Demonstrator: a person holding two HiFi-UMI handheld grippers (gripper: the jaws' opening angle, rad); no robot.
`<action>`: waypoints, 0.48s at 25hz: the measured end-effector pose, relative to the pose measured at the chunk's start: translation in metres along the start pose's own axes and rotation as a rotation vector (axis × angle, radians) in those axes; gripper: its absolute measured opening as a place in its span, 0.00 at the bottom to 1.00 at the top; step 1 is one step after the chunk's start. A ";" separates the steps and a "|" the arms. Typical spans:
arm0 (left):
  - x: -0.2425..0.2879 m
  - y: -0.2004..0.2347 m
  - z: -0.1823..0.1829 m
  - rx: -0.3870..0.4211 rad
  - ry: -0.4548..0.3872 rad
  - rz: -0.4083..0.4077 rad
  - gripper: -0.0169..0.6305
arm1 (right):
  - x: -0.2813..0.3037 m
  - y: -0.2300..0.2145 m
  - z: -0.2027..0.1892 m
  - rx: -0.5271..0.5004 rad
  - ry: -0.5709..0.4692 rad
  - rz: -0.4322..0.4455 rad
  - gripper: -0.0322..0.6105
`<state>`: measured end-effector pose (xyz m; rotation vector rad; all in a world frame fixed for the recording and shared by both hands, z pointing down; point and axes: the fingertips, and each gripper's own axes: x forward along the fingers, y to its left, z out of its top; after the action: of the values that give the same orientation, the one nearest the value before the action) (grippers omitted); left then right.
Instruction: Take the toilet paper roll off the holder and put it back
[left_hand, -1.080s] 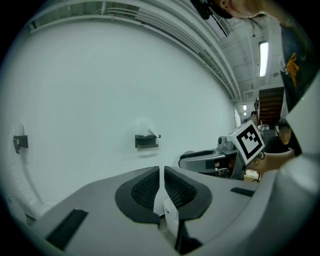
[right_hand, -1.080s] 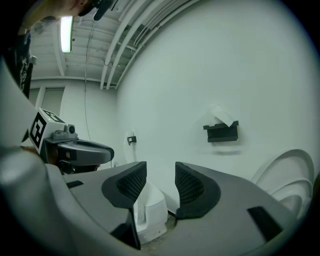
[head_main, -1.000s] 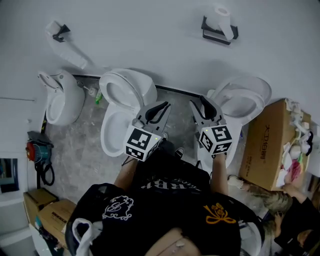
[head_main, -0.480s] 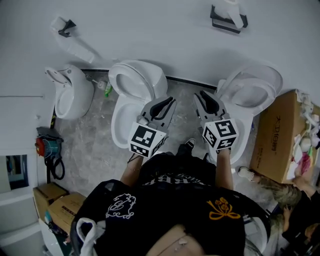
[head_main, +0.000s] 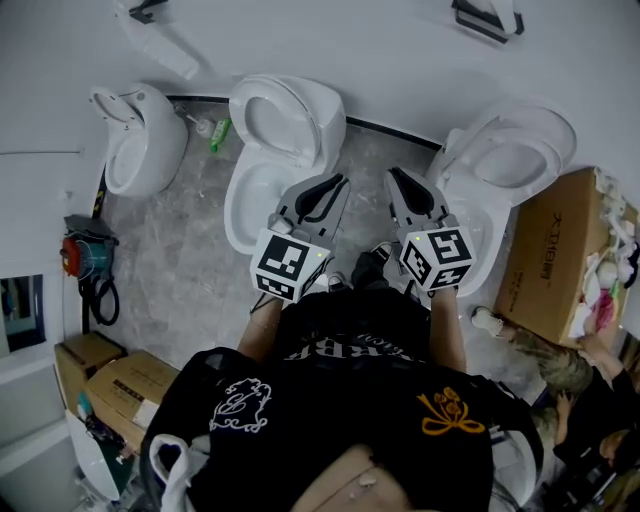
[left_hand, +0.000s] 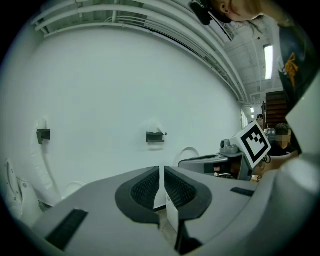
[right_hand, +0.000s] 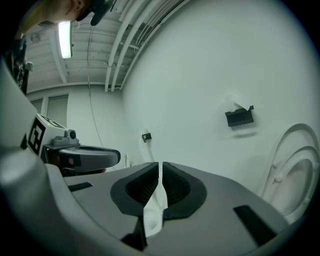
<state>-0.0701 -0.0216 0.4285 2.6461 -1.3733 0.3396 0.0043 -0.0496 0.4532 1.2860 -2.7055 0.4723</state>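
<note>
A black wall holder carries the white toilet paper roll, cut off by the top right edge of the head view. The same holder shows small and far off on the white wall. Both grippers hang at waist height, well short of the wall. My left gripper has its jaws together with nothing in them. My right gripper points up toward the holder. Its jaws are closing to a thin slit and hold nothing.
A second black holder with a hanging paper strip sits at the top left. Three white toilets stand along the wall: left, middle, right. A cardboard box is at the right, and more boxes at the lower left.
The view has tilted down, so both wall holders slid to the top edge. The right gripper's jaws have narrowed from apart to almost touching. Both grippers stayed at waist height.
</note>
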 end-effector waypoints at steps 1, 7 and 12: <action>-0.008 -0.001 -0.003 -0.002 0.001 0.001 0.08 | -0.003 0.007 -0.003 -0.009 0.005 -0.008 0.10; -0.050 -0.014 -0.023 -0.012 0.015 -0.008 0.08 | -0.024 0.040 -0.020 0.008 -0.007 -0.039 0.07; -0.074 -0.032 -0.033 -0.006 0.004 -0.025 0.08 | -0.047 0.063 -0.030 -0.001 -0.020 -0.050 0.07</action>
<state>-0.0893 0.0621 0.4398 2.6543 -1.3364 0.3367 -0.0158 0.0323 0.4565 1.3621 -2.6824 0.4550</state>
